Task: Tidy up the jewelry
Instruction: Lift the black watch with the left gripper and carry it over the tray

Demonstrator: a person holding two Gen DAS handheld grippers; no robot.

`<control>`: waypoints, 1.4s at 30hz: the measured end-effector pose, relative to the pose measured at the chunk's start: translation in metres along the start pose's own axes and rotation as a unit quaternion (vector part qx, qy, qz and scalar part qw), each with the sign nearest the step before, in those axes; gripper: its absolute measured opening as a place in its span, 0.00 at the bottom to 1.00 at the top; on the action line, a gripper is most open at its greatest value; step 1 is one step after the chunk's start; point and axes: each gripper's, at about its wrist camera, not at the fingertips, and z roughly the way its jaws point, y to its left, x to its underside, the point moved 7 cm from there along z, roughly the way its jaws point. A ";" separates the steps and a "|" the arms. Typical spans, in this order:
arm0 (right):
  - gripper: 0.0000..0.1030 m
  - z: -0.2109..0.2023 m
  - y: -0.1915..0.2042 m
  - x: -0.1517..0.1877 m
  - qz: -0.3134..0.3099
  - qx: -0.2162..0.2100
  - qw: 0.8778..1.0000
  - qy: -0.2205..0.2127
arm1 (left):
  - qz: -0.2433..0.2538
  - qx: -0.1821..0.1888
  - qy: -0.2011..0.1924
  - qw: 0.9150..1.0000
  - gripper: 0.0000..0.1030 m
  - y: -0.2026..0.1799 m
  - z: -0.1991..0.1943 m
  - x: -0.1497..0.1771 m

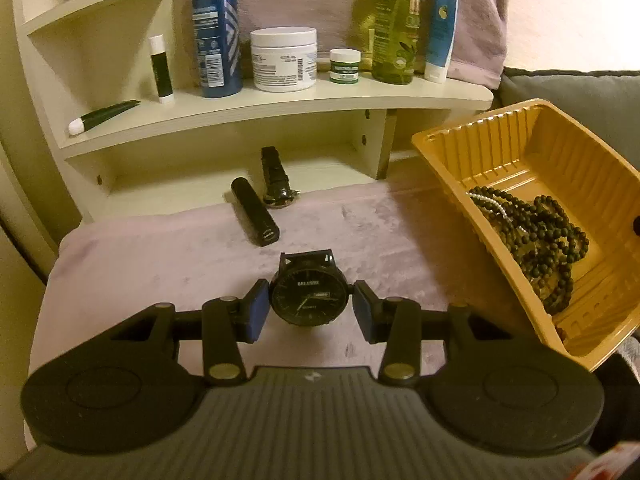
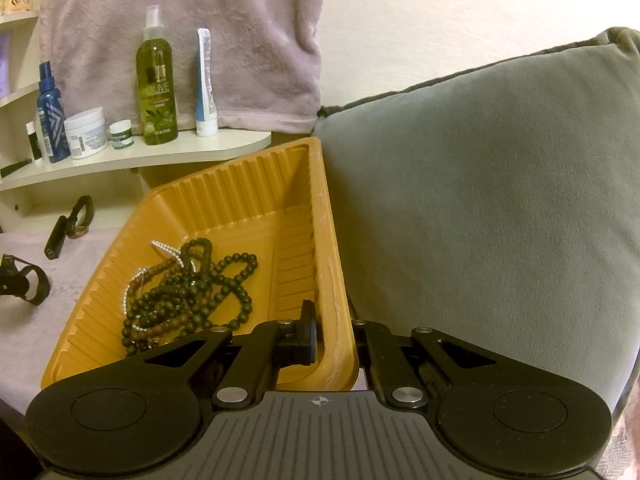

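Note:
A black wristwatch [image 1: 308,298] with a dark dial sits between the blue pads [image 1: 256,310] of my left gripper [image 1: 309,308], which is shut on its case above the mauve cloth. Its strap [image 2: 36,282] shows at the left edge of the right wrist view. A yellow ribbed tray [image 1: 452,160] stands tilted to the right, holding several dark bead strings [image 1: 540,236] and a silver chain. My right gripper [image 2: 336,344] is shut on the tray's near right wall [image 2: 334,280]; the beads [image 2: 188,284] lie on the tray floor.
On the cloth farther back lie a second watch [image 1: 276,184] and a black cylinder [image 1: 256,212]. A cream shelf [image 1: 280,104] carries bottles, jars and tubes. A grey cushion [image 2: 480,184] presses against the tray's right side.

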 end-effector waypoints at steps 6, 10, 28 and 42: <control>0.05 0.000 0.000 0.000 0.000 0.000 1.000 0.000 | -0.001 -0.003 -0.002 1.000 0.40 0.001 -0.005 -0.002; 0.05 0.000 0.001 -0.001 0.000 -0.001 1.000 -0.002 | -0.001 -0.003 -0.003 1.000 0.40 0.001 -0.006 -0.003; 0.05 0.000 0.001 -0.001 0.002 -0.001 1.000 -0.002 | -0.001 0.002 -0.008 1.000 0.40 -0.002 -0.009 -0.011; 0.05 0.000 0.000 -0.001 0.003 -0.001 1.000 -0.001 | 0.015 0.032 -0.030 0.999 0.40 -0.029 -0.022 -0.037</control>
